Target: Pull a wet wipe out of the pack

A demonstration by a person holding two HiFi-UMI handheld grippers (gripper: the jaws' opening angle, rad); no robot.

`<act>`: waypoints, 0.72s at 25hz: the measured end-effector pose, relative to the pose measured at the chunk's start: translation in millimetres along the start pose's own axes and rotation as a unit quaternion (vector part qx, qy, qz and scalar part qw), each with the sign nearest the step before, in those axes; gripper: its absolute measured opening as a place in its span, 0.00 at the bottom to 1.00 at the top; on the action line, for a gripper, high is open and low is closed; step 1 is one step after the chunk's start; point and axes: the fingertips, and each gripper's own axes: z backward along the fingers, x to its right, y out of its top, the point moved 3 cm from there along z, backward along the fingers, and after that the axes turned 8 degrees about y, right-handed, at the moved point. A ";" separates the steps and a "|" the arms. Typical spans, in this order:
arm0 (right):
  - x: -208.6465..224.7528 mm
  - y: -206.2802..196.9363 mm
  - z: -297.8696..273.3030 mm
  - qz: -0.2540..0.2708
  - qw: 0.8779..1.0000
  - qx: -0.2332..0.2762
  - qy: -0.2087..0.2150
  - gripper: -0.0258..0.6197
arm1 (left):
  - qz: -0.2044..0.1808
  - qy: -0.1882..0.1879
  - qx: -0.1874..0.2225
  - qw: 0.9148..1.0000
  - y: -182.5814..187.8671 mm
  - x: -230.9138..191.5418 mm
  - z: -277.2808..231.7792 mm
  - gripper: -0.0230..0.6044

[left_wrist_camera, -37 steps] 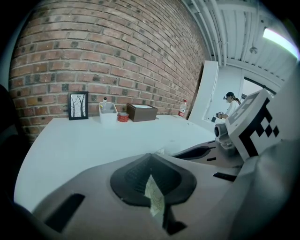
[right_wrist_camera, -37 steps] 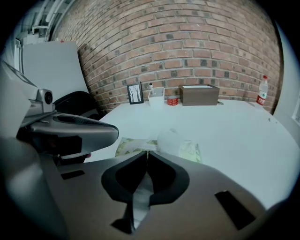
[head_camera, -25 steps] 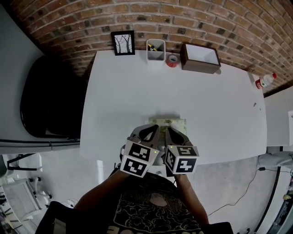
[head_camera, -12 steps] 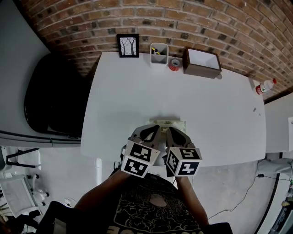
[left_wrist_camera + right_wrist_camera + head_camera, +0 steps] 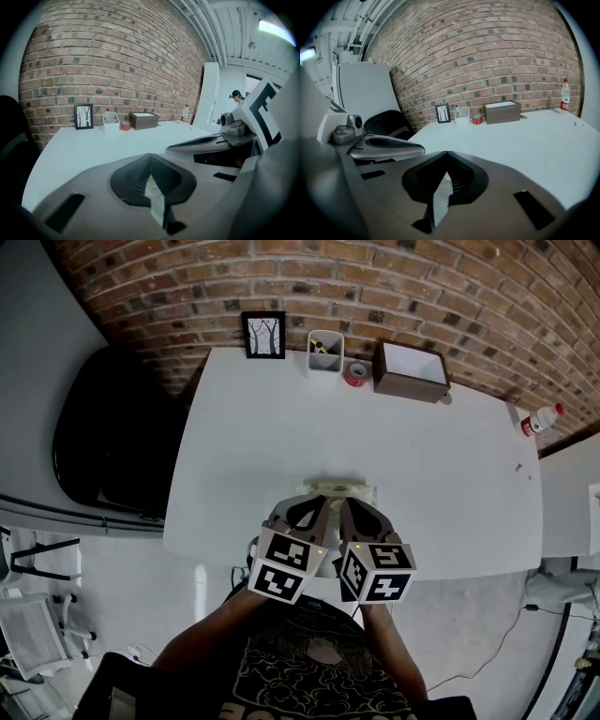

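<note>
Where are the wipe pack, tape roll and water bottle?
wipe pack (image 5: 342,489): head view, on its visible far edge.
tape roll (image 5: 354,374): head view, on its red rim.
water bottle (image 5: 541,416): head view, on its body.

The white table (image 5: 262,456) carries a framed picture (image 5: 263,335), pen holder (image 5: 324,352), tape roll (image 5: 354,374), brown box (image 5: 411,370) and wipe pack (image 5: 339,489).

wipe pack (image 5: 339,488): only far edge visible | bottle (image 5: 542,415) label: too small to read
</note>
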 end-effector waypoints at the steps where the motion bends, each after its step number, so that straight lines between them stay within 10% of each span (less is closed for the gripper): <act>1: -0.5 1.0 1.7 0.001 1.000 0.003 0.001 0.07 | 0.000 0.002 0.001 1.000 -0.2 1.0 1.3 0.06; 18: -16.2 11.2 30.9 0.042 0.998 0.037 0.023 0.07 | 0.002 0.029 0.022 0.999 -2.5 18.5 26.8 0.05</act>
